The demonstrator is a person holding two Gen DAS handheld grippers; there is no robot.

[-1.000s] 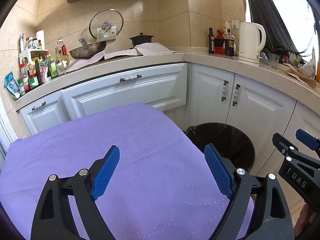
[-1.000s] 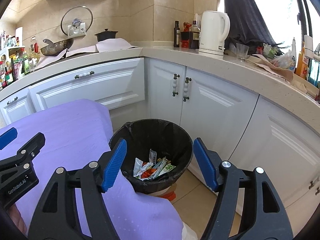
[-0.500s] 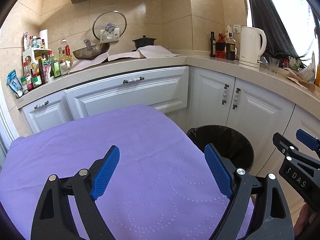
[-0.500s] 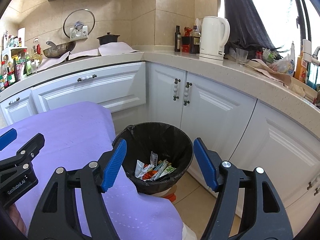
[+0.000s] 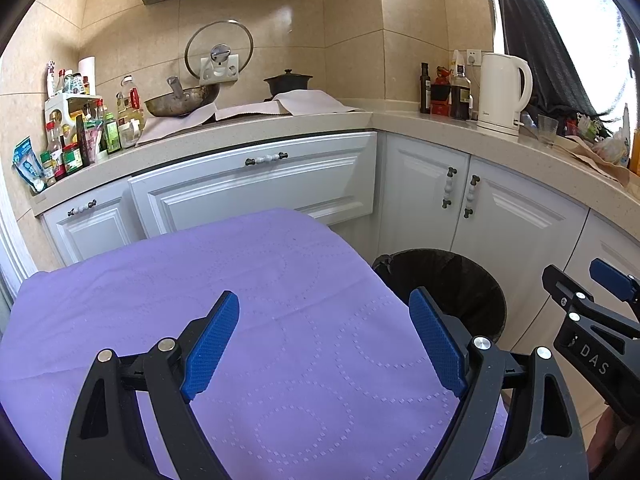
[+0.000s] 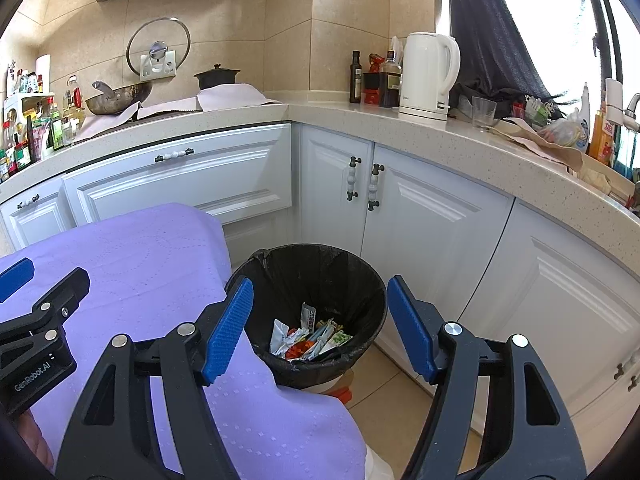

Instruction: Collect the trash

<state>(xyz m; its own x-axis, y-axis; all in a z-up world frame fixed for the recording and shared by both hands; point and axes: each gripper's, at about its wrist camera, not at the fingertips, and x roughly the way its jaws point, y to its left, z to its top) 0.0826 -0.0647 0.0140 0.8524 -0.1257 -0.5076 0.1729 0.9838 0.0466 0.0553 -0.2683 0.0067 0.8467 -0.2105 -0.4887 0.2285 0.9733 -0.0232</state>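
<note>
Both grippers hang with jaws spread and empty: left gripper (image 5: 324, 344) over the bare purple tablecloth (image 5: 280, 280), right gripper (image 6: 320, 324) over the black trash bin (image 6: 280, 258). The wrappers (image 6: 310, 338) already sit in the bin's bottom, so the smart move is probably scanning the table for leftovers before pinching anything.

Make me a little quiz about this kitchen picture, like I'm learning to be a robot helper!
1. True or false: the black bin already has wrappers inside.
2. What colour is the cloth on the table?
3. What does the right gripper hold? A) a wrapper B) nothing C) a cup

Key: 1 true. 2 purple. 3 B, its blue pads stand apart with nothing between them; the left gripper is open and empty too.
</note>
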